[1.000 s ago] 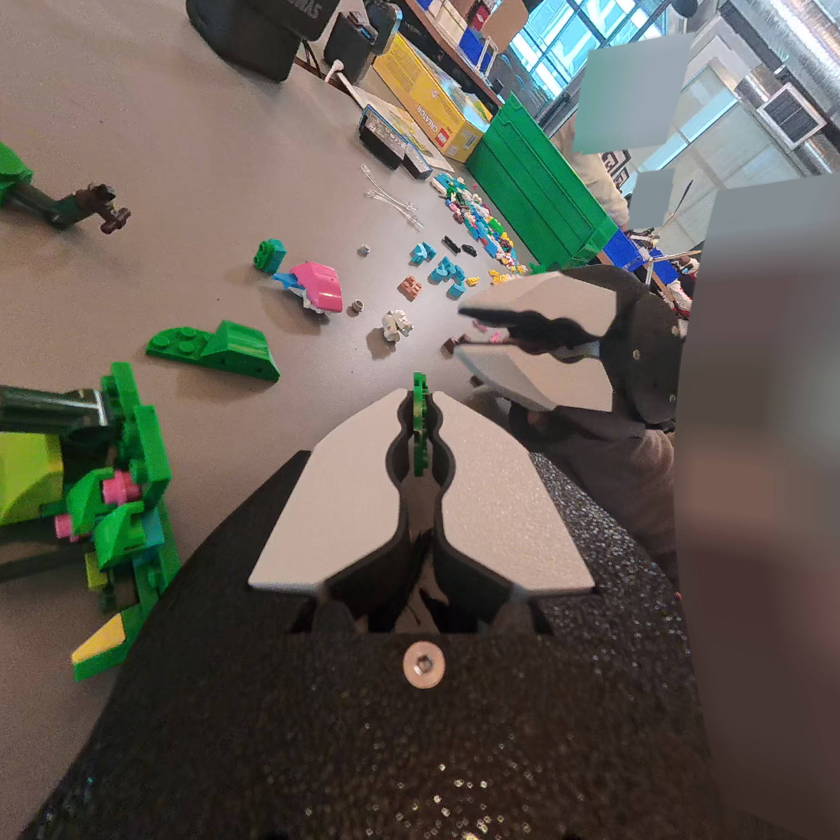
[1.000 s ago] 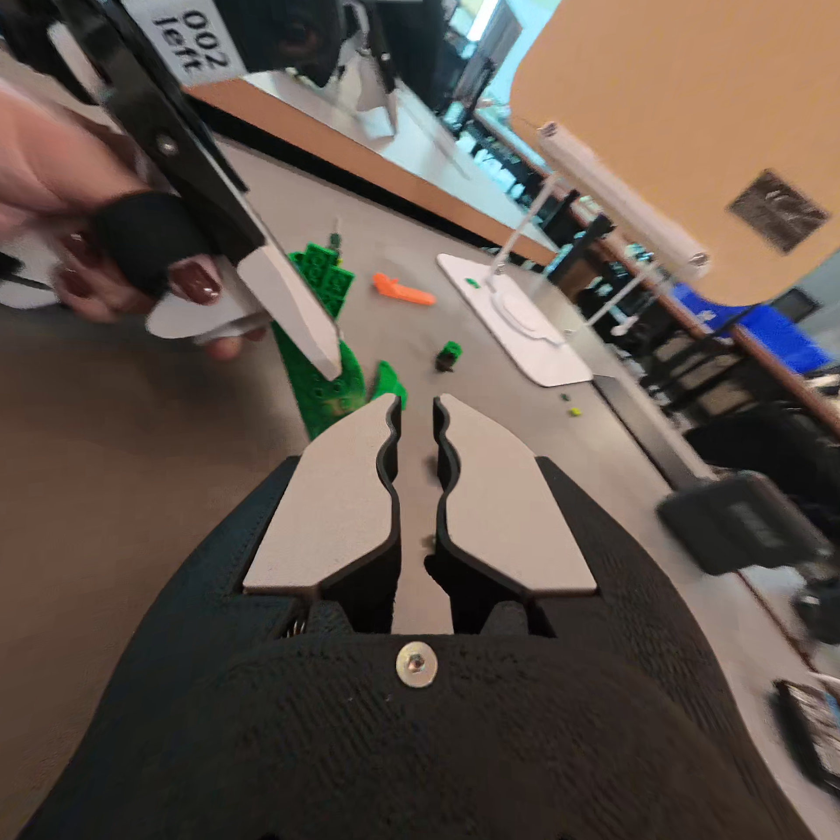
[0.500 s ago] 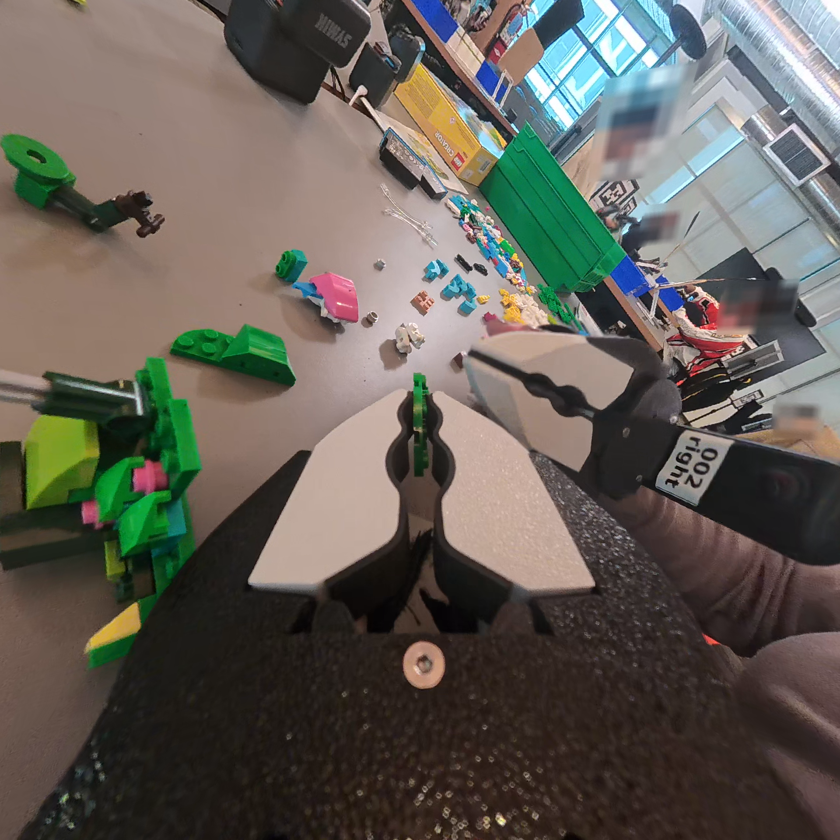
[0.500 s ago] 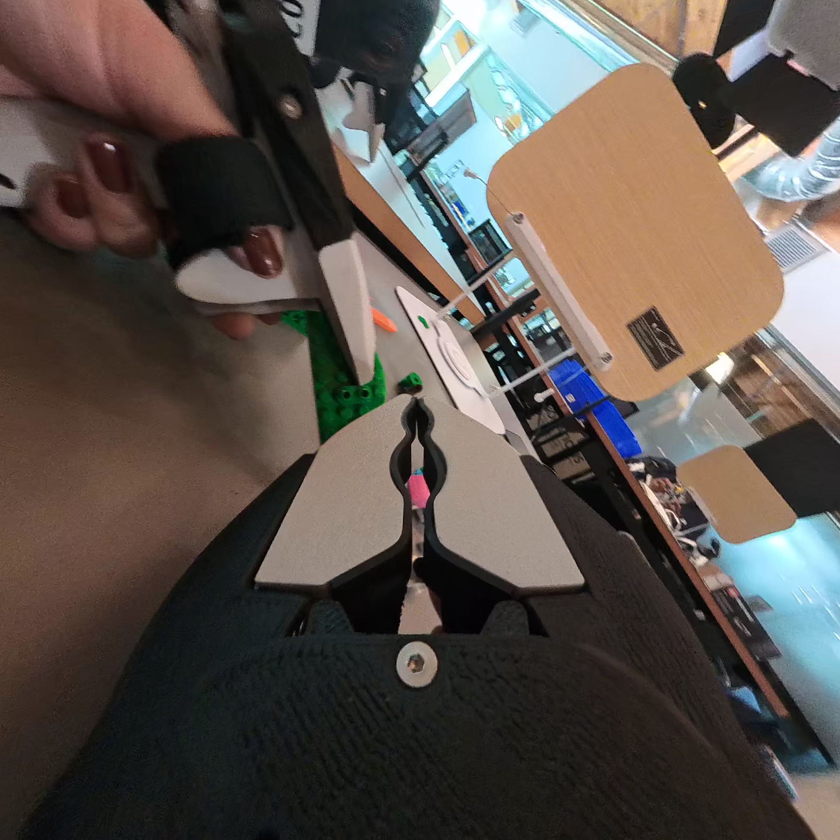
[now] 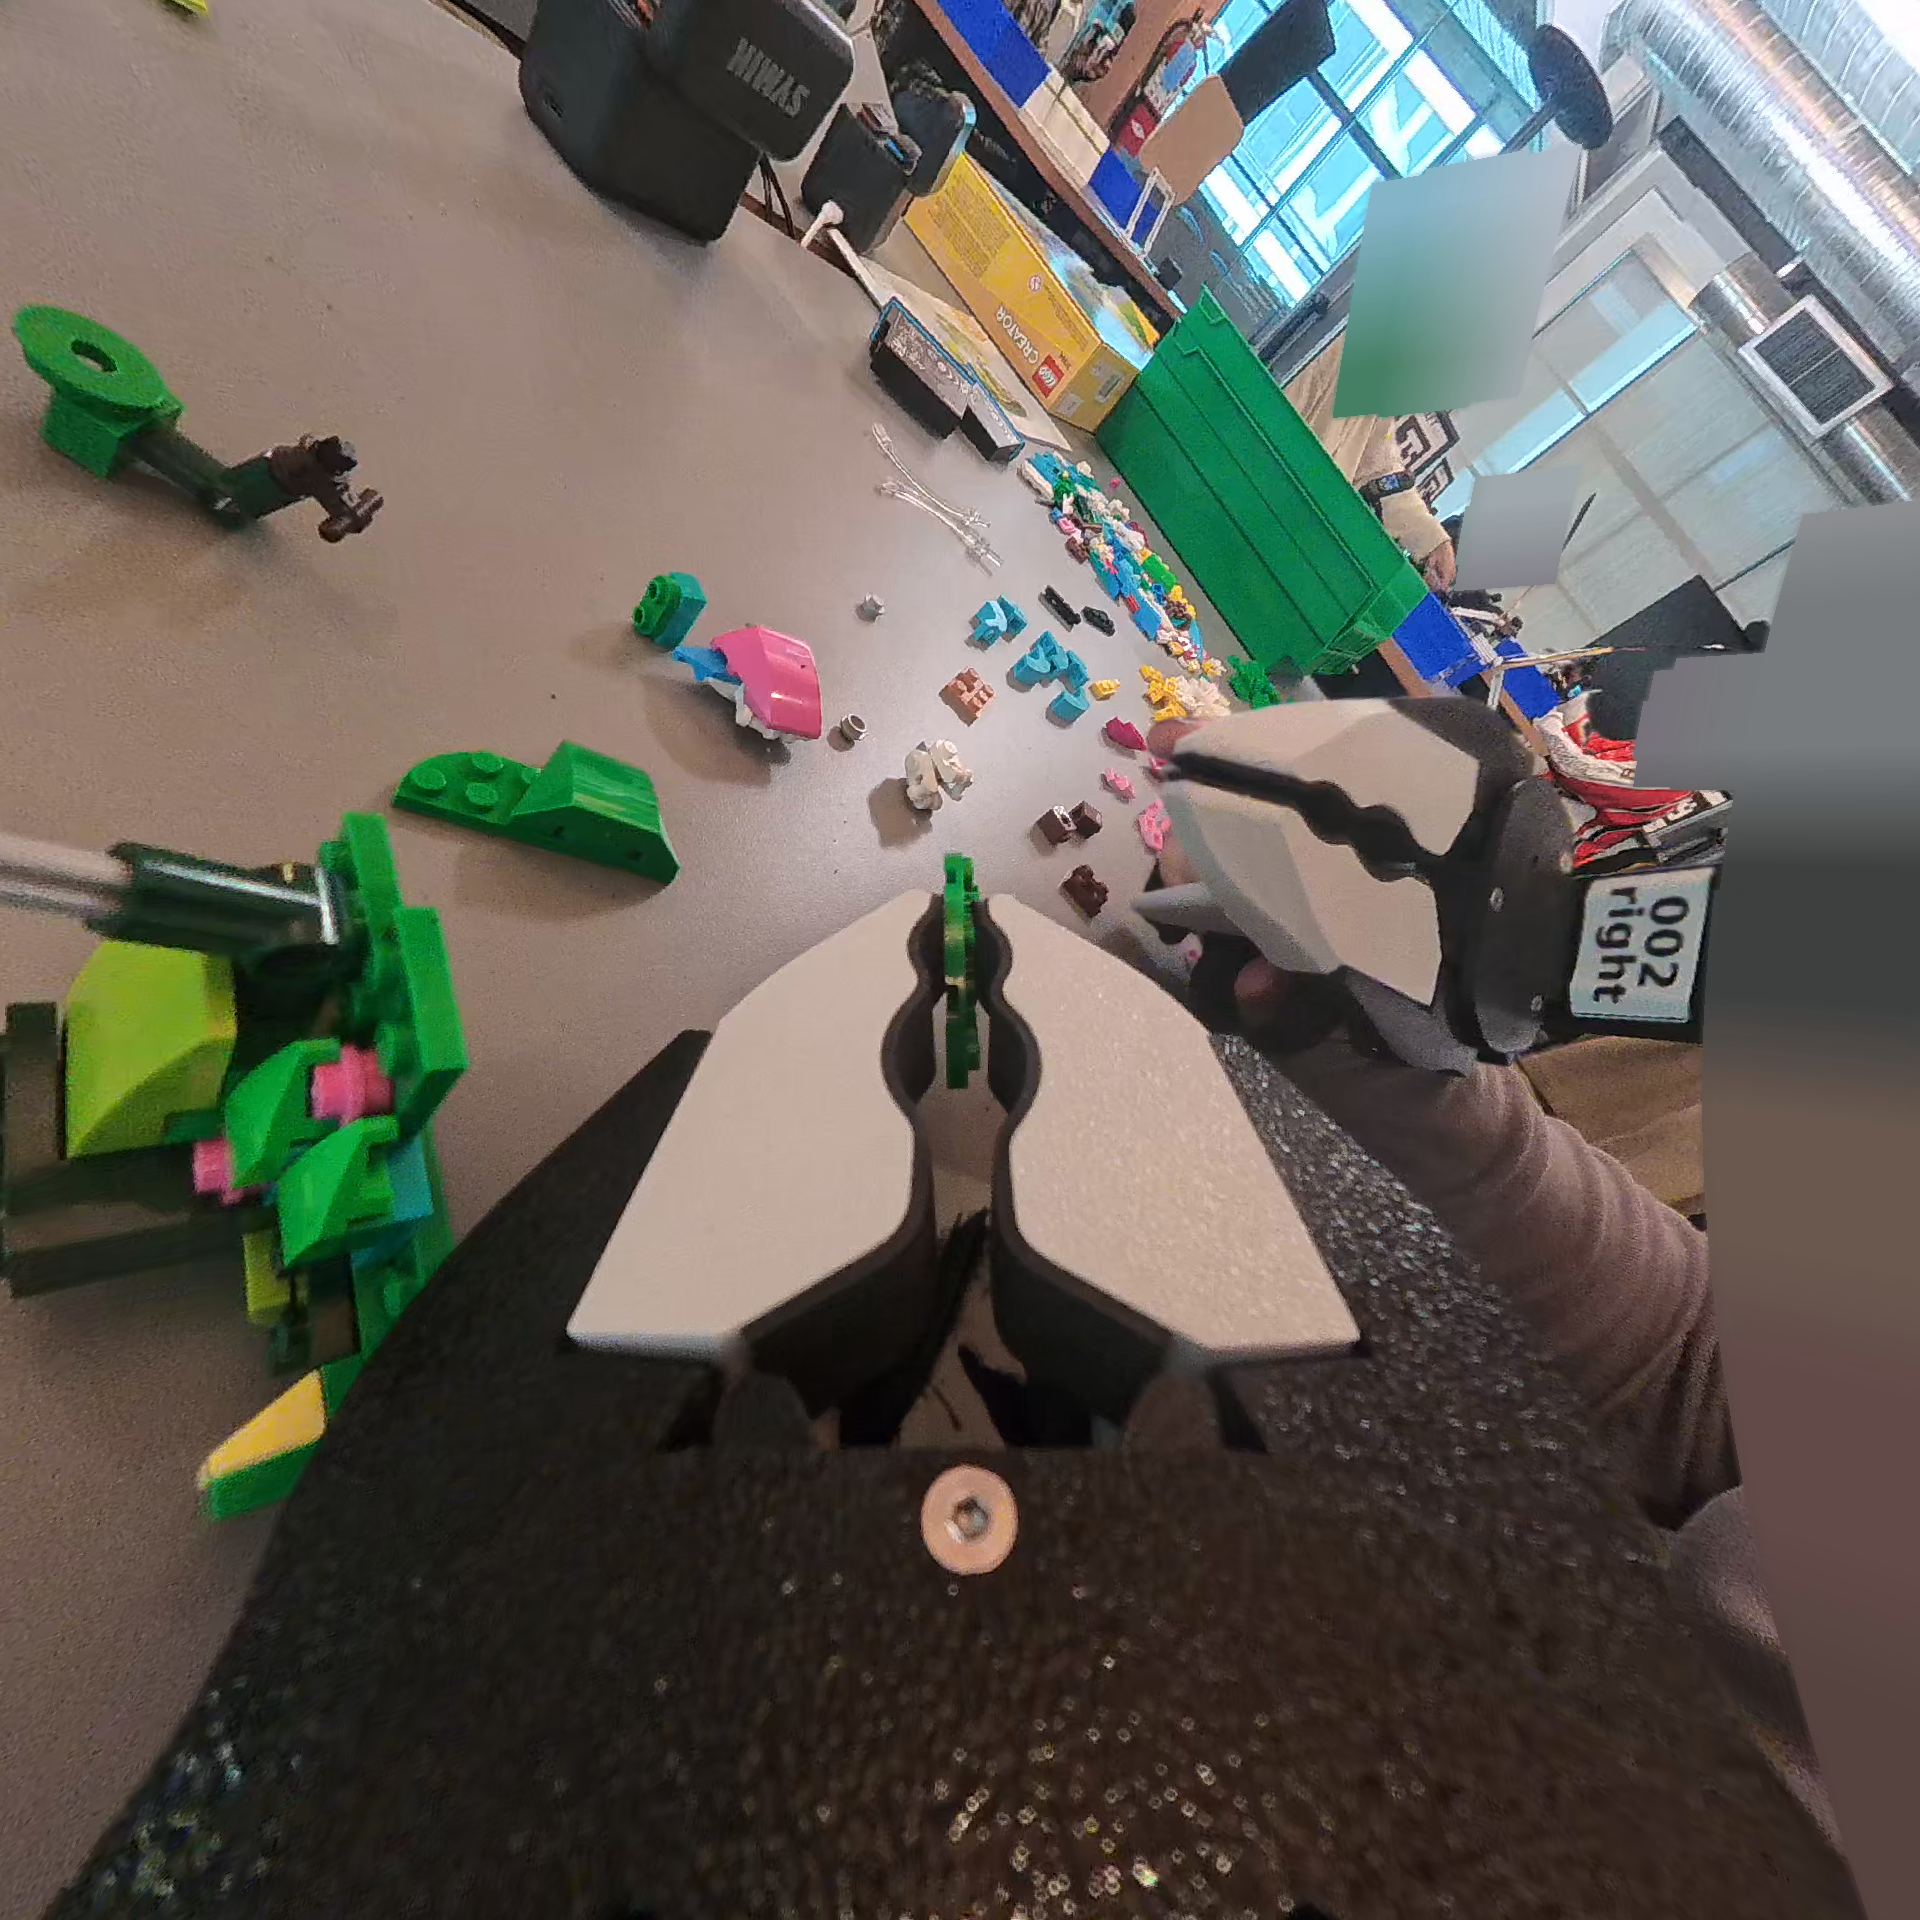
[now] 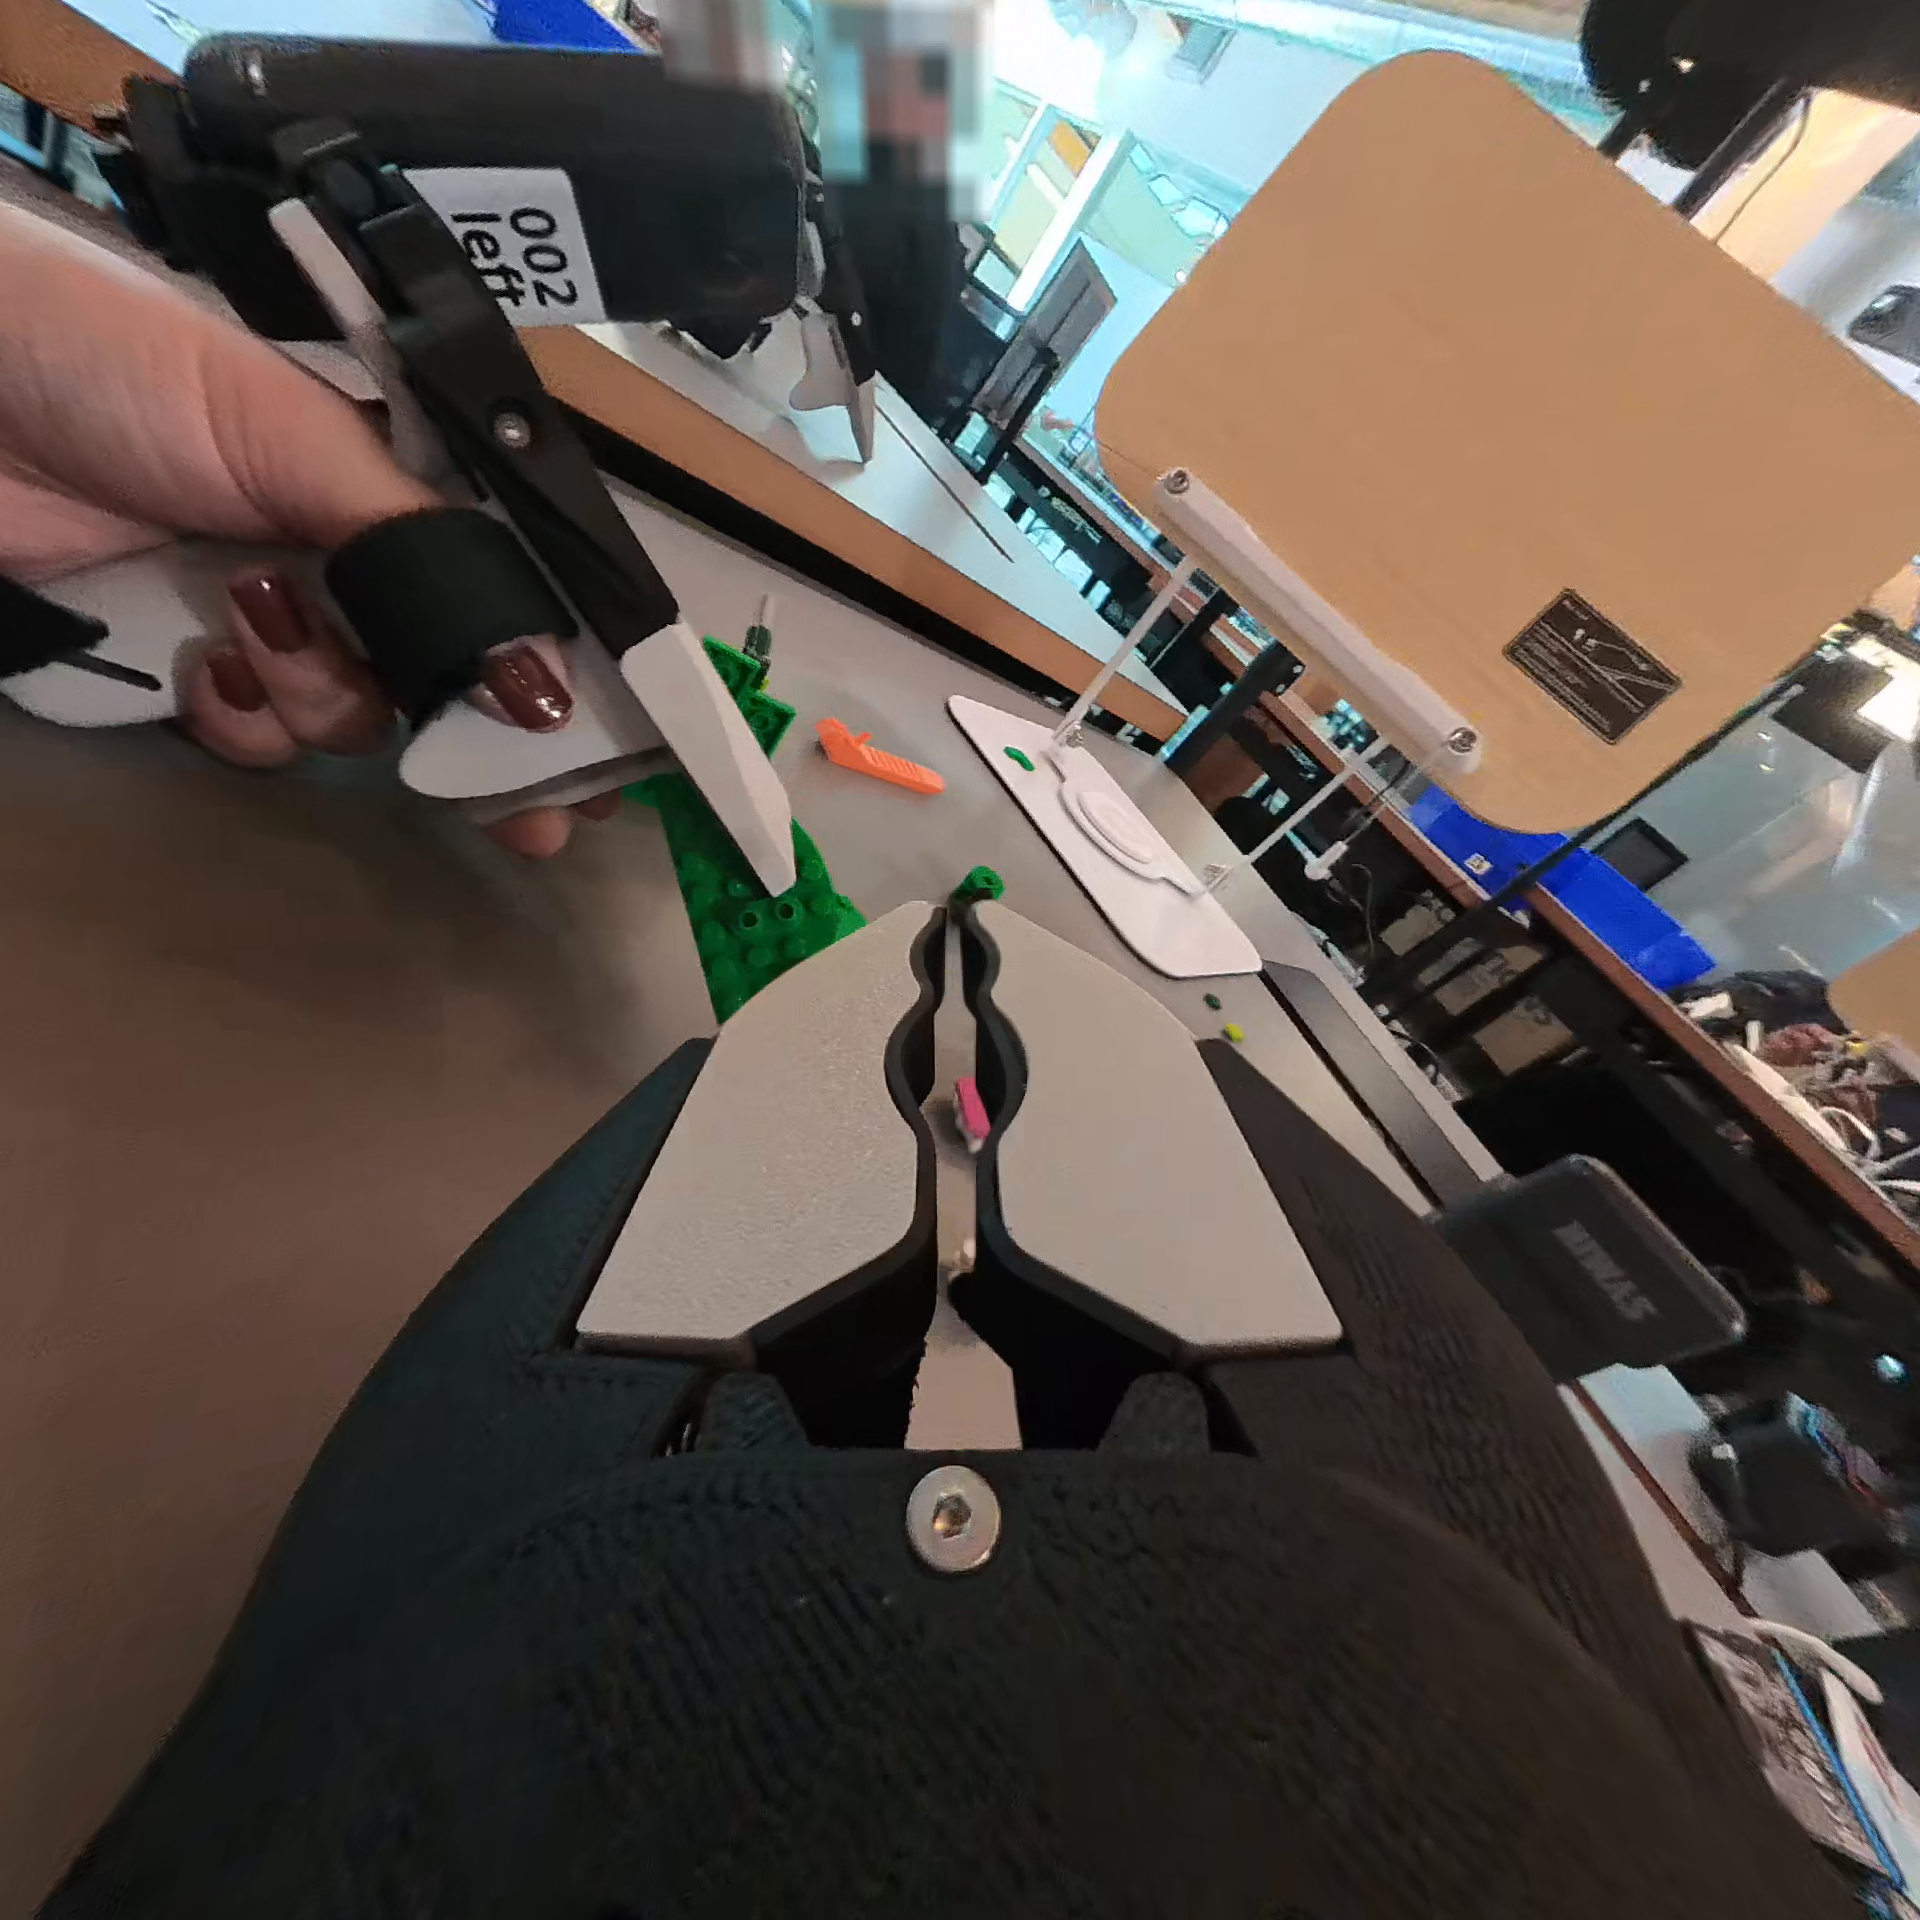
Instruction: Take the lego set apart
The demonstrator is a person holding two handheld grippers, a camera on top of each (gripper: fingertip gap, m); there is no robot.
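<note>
left tongs (image 5: 958,906) clamped on thin green lego piece (image 5: 957,977), held above bench (image 5: 436,343) | right tongs (image 6: 954,916) pinching small pink piece (image 6: 971,1110) | partly dismantled green lego model (image 5: 260,1101) on bench, left

Ahead of my left tool and off to its right I see a green bin (image 5: 1247,488) at the table's (image 5: 436,343) far edge, a yellow box (image 5: 1023,312) just left of it, and black cases (image 5: 686,104) farther left. Beyond them are windows (image 5: 1278,156).

From my right tool, a white base plate (image 6: 1117,847) lies ahead and slightly right, thin rods rising from it to a tan board (image 6: 1507,416). An orange tool (image 6: 878,767) lies left of the plate. A black case (image 6: 1590,1262) sits close on the right.
</note>
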